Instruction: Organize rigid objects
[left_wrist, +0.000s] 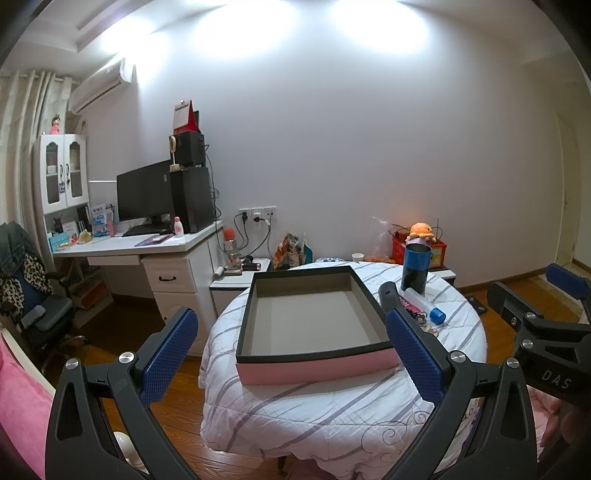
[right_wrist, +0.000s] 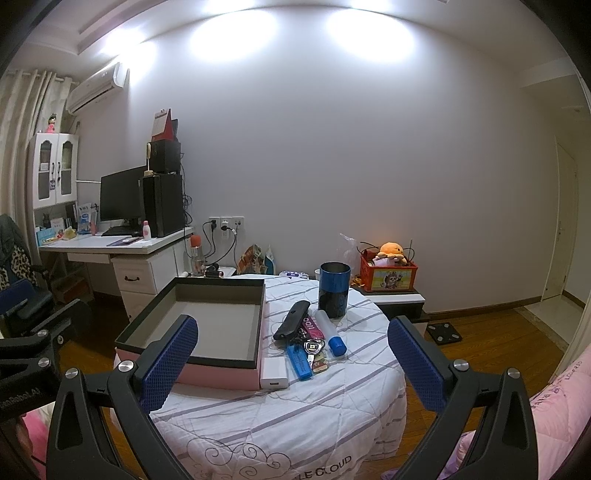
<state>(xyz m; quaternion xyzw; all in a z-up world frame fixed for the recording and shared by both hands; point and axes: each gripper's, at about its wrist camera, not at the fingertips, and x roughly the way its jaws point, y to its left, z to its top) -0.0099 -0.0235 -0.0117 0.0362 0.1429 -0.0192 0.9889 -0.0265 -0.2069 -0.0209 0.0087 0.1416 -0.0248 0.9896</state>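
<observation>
Both claws spread, empty | right view only: white charger, blue highlighter, possibly keys.

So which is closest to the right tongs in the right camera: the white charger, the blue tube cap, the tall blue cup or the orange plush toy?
From the right tongs:
1. White charger, at the pink box's near corner.
2. Blue tube cap, a bit further back, to the right.
3. Tall blue cup, at the table's back.
4. Orange plush toy, in the red crate beyond the table.

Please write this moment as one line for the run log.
stage: before first pick | left gripper: jaws open, empty | right gripper: jaws open, empty | box: empty | small items: beside box, on table
</observation>
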